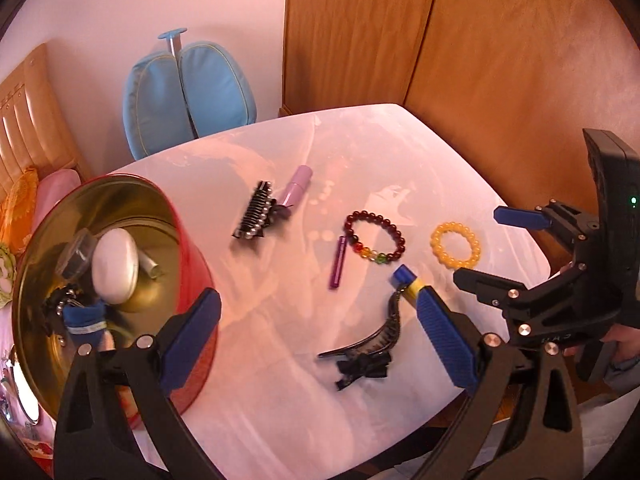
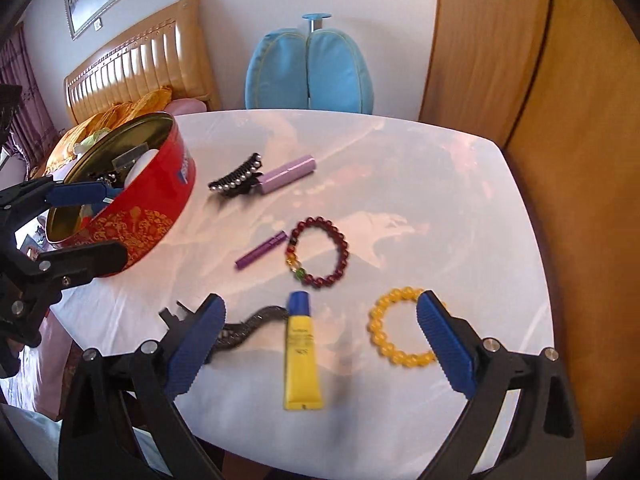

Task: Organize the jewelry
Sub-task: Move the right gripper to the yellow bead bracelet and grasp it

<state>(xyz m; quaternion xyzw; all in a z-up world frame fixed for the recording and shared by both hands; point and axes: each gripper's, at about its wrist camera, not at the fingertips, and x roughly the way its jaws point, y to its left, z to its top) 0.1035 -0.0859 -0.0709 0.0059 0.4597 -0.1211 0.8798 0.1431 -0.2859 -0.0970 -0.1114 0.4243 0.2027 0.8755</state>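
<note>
**Inspector:** Report both tools and the goods.

**Operator:** My right hand-held gripper [image 2: 318,346] stands wide with nothing between the pads. The yellow tube [image 2: 302,354] lies on the table [image 2: 460,184] directly between its fingers, the yellow bead bracelet [image 2: 400,330] partly behind the right finger. I judge the wide stance suits a straddling grasp.

**Inspector:** And the left?

**Operator:** My left hand-held gripper [image 1: 316,338] is also spread and empty, hanging above the black hair claw [image 1: 366,346]. The red tin [image 1: 192,256] sits open just beside its left finger, plainly the collecting place; several items already lie inside, though blur keeps me from naming them all. The dark red bracelet [image 1: 374,238] lies farther out, mid-table.
</note>
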